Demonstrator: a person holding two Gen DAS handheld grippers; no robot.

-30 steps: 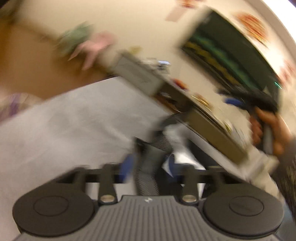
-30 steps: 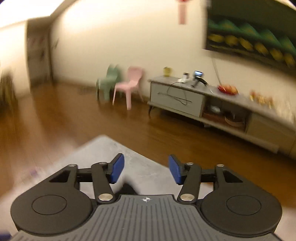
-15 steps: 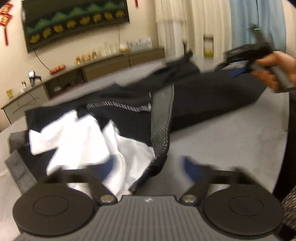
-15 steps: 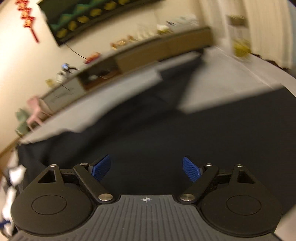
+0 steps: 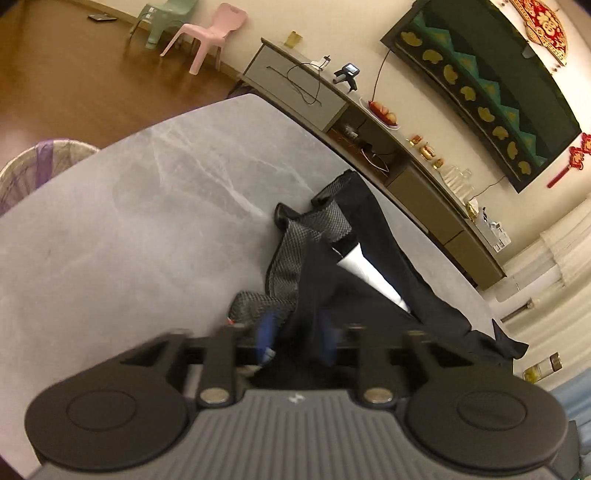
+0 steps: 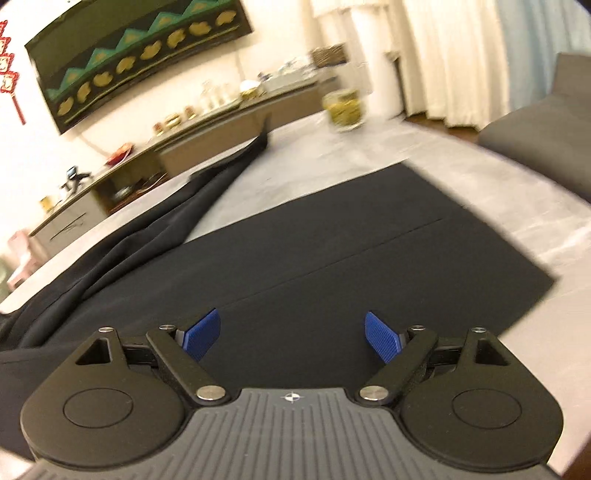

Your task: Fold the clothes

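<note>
Black trousers (image 5: 369, 236) lie bunched on the grey marble table (image 5: 129, 221), with grey mesh lining (image 5: 295, 240) and a white pocket lining (image 5: 365, 266) showing. My left gripper (image 5: 295, 332) is low over the bunched end. Its blurred blue pads are opening, with a fold of black cloth between them. In the right wrist view a trouser leg (image 6: 332, 251) lies flat and smooth on the table (image 6: 332, 155). My right gripper (image 6: 291, 334) hovers over that leg, its jaws wide and still opening, with nothing between the pads.
A woven basket (image 5: 33, 162) stands off the table's left edge. Past the far edge runs a long sideboard (image 5: 406, 177), and small plastic chairs (image 5: 207, 33) stand on the wooden floor. A glass jar (image 6: 345, 107) sits at the table's far end, beside a grey sofa (image 6: 546, 140).
The left wrist view swung back over the bunched end of the trousers, and the pads now flank a fold of black cloth. The right gripper came down closer to the flat leg.
</note>
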